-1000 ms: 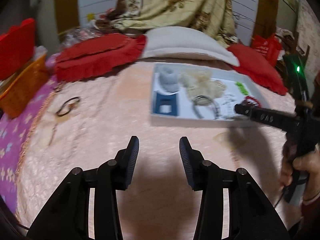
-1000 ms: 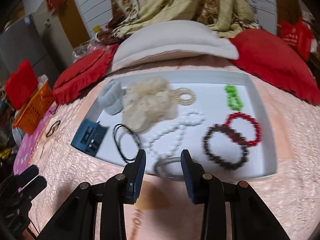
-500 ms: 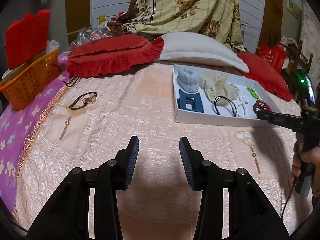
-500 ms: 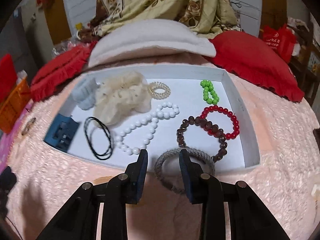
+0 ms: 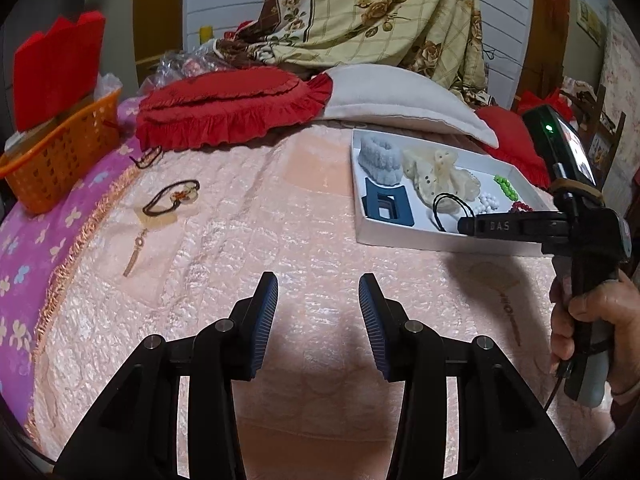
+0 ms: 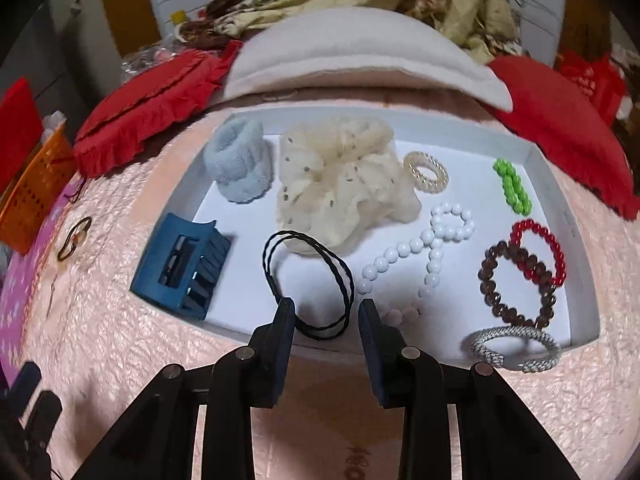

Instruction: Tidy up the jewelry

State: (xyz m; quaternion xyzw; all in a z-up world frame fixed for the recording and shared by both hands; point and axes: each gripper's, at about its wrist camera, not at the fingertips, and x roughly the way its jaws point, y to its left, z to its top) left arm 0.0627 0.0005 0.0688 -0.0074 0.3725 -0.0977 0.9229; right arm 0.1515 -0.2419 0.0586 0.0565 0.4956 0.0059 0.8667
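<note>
A white tray (image 6: pixel 436 122) on the pink bedspread holds scrunchies, a blue claw clip (image 6: pixel 180 268), a white bead string (image 6: pixel 432 240) and brown (image 6: pixel 490 272), red and green bead bracelets. My right gripper (image 6: pixel 326 312) hovers open over the tray's front edge, with the near end of a black hair tie (image 6: pixel 347 280) lying below its tips. A grey braided bracelet (image 6: pixel 512 331) rests across the front right rim, apart from the fingers. My left gripper (image 5: pixel 318 300) stands open and empty over bare bedspread. A corded pendant (image 5: pixel 176 198) lies far to its left.
Red frilled cushions (image 5: pixel 232 104) and a white pillow (image 5: pixel 400 100) line the back of the bed. An orange basket (image 5: pixel 56 156) stands at the far left on a purple cloth. A gold chain piece (image 5: pixel 136 252) lies near the pendant. A hand (image 5: pixel 588 320) grips the right tool.
My right gripper slid left along the tray's front and left the grey bracelet, which was between its fingers, on the front right rim. The left gripper's view swung left, then held still.
</note>
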